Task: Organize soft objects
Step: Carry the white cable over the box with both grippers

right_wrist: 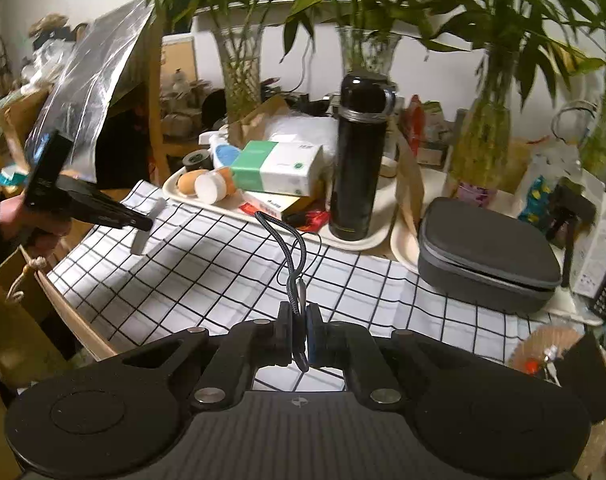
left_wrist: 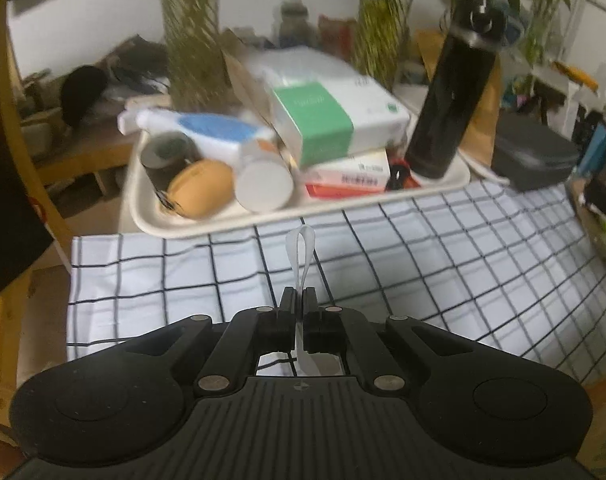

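Observation:
In the left wrist view my left gripper [left_wrist: 299, 294] is shut on a thin white strap [left_wrist: 301, 248] that stands up in a loop above the fingertips, over the black-and-white checked cloth [left_wrist: 423, 260]. My right gripper [right_wrist: 300, 310] is shut on a dark braided cord [right_wrist: 281, 240]; the cord arches up and away toward the tray. The right wrist view also shows the left gripper [right_wrist: 149, 224] at the left, held by a hand, with the white strap [right_wrist: 143, 236] hanging from it above the cloth's left edge.
A cream tray [left_wrist: 151, 220] behind the cloth holds boxes, tape, a round orange pouch and a tall black flask [right_wrist: 359, 160]. A grey zip case [right_wrist: 487, 256] sits at the right. Vases with plants stand behind. The table edge runs along the left.

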`<state>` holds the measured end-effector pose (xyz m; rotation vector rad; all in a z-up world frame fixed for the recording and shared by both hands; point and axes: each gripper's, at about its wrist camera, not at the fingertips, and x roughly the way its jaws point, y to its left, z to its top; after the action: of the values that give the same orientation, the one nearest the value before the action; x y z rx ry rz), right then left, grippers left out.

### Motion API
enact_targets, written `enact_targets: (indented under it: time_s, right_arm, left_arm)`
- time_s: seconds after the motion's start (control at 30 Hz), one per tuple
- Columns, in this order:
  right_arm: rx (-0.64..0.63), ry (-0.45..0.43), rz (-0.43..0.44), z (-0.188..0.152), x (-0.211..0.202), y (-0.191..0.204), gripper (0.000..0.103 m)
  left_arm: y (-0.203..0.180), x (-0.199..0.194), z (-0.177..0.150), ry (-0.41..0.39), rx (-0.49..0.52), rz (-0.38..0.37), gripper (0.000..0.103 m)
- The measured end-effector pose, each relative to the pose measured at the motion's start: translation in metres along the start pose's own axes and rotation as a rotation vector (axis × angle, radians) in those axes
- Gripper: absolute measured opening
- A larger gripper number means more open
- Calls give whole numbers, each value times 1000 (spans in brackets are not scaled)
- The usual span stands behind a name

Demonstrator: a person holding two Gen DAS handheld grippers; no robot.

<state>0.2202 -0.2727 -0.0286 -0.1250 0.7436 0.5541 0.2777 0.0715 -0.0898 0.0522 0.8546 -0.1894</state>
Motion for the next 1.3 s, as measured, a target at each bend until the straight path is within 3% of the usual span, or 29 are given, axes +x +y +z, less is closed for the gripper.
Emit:
enact_targets:
  time_s: [0.4, 0.6, 0.93, 1.3]
  right_arm:
    - [38, -31, -19, -7, -21, 15, 9]
    - [37, -66, -3, -6, -33, 30, 9]
    - [60, -125, 44, -9, -57, 60, 9]
    - [73, -110, 94, -25, -70, 79, 9]
  left_arm:
    - [-32, -83, 3, -120, 64, 76, 3]
    - [-49, -121, -3, -150, 87, 76, 3]
    - [-69, -187, -19, -177, 68, -86, 3]
    - [-94, -197, -48, -32, 35, -298, 3]
